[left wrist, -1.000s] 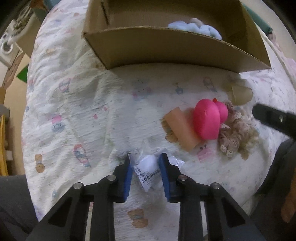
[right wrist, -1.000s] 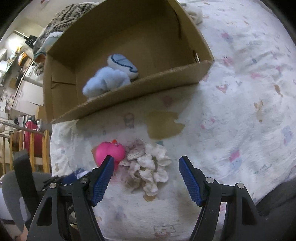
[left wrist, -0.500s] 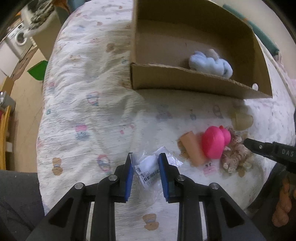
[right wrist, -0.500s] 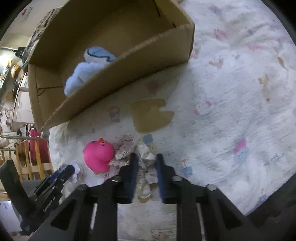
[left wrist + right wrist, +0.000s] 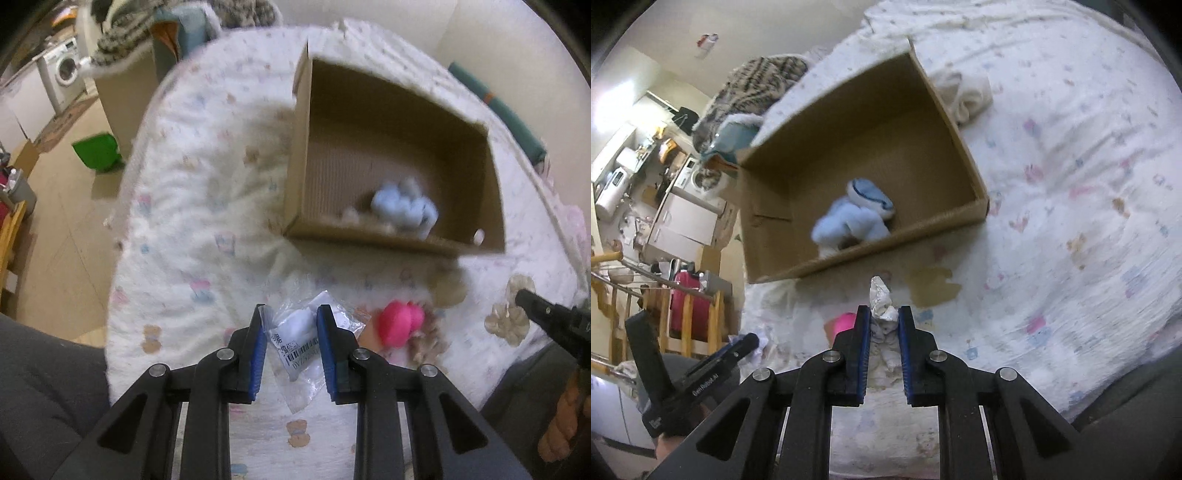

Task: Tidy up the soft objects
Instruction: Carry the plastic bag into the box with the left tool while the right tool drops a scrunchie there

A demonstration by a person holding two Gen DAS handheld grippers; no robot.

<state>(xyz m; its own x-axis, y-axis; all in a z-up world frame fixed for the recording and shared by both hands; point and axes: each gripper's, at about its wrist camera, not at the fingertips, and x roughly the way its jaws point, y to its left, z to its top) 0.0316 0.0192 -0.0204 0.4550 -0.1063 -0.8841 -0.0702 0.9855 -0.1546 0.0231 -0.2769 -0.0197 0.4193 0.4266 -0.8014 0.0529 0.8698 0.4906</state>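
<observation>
Centrally, the cardboard box sits on the patterned bedspread, a blue plush toy inside. Nearer, the left gripper pinches a clear plastic packet, and the right gripper pinches a lace scrunchie beside the pink toy.

Both pictures bend round at the edges, with black corners. The left view is smeared: the cardboard box ahead of the fingers looks fuzzy, while the fingers look sharp. In the right view, a bright glow sits far up to the left, and the box throws a soft shadow.
</observation>
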